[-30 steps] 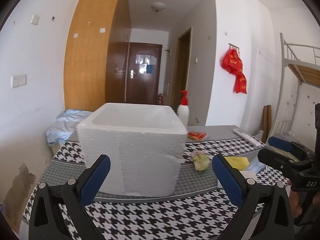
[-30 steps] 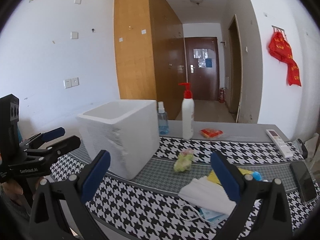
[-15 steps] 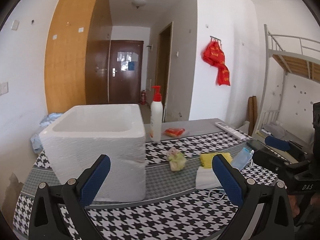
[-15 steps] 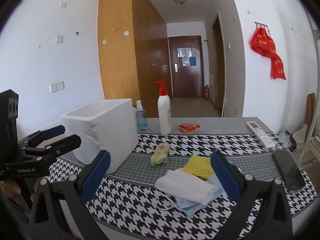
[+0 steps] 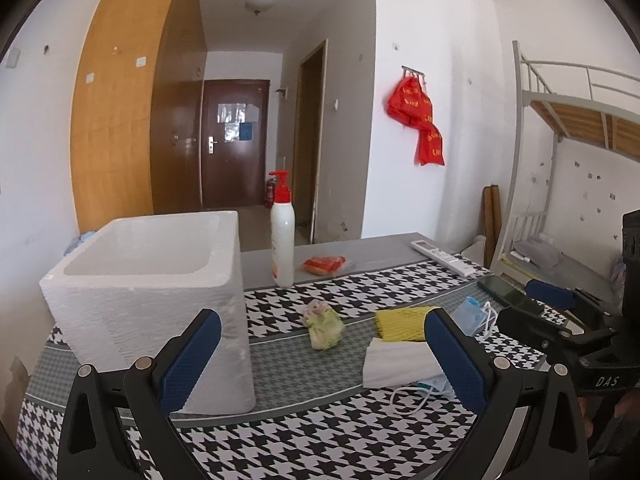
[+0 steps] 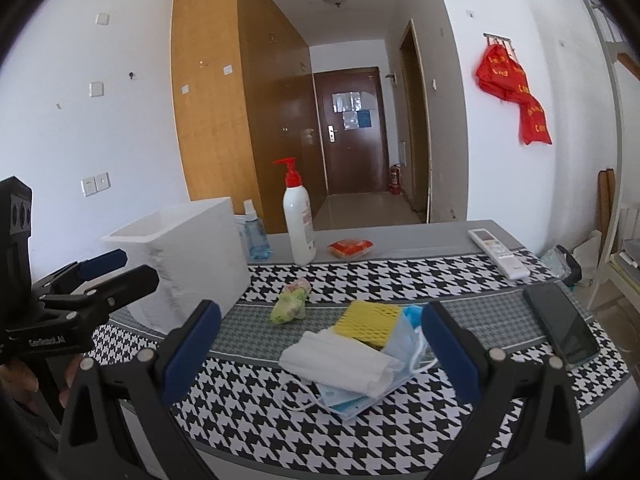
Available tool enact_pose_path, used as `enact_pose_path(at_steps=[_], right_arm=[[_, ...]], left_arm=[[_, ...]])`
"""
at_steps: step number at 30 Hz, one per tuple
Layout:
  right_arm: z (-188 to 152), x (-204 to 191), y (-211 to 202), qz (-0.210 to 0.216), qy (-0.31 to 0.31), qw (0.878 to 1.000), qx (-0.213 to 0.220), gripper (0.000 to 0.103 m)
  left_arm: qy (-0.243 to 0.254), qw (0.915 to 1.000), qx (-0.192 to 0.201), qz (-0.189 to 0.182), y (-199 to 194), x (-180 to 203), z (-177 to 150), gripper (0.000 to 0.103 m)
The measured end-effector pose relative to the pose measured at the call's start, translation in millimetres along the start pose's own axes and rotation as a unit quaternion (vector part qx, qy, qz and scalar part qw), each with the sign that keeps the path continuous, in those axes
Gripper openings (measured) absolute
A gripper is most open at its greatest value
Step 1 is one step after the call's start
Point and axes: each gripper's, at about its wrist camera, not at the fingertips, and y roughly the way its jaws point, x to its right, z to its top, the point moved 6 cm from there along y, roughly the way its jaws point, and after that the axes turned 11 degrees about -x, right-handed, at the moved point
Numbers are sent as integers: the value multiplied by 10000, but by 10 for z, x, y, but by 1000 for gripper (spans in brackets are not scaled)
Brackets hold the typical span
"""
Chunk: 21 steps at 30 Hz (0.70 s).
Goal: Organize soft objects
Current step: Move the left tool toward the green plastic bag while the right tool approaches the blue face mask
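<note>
A table (image 6: pixel 460 312) covered in black-and-white houndstooth cloth stands in a white-walled room, with a wooden wardrobe and a dark door down the hall behind it. At the left of the table sits an open white foam box (image 5: pixel 152 300), empty as far as its inside shows. The left gripper (image 5: pixel 320 360) hovers low over the near edge, its blue-padded jaws spread wide with nothing between them; the box's front right corner rises just behind its left finger. Past the box, a white pump bottle (image 6: pixel 299 224) with a red top stands beside a small blue bottle (image 6: pixel 256 236), and an orange packet (image 6: pixel 351 248) lies near them. In the middle of the cloth rests a crumpled green-and-pink soft item (image 6: pixel 292 304), apart from both grippers. Right of it lies a pile: a folded white cloth (image 6: pixel 340 364) on top of blue face masks (image 6: pixel 348 400), with a yellow sponge (image 6: pixel 370 324) touching behind. The right gripper (image 6: pixel 320 356) is likewise released, jaws wide, and the pile lies ahead, framed between its fingers. Farther right are a white remote (image 6: pixel 498 254) and a dark phone (image 6: pixel 560 328).
</note>
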Motion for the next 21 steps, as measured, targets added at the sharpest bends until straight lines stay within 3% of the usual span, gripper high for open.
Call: enact_pose_path(at_steps=[21], right_arm=[[-131,338,116,-268,293,9989,-258,102]], left_arm=[[-6,9991,-405,-103,411,205,16,102]])
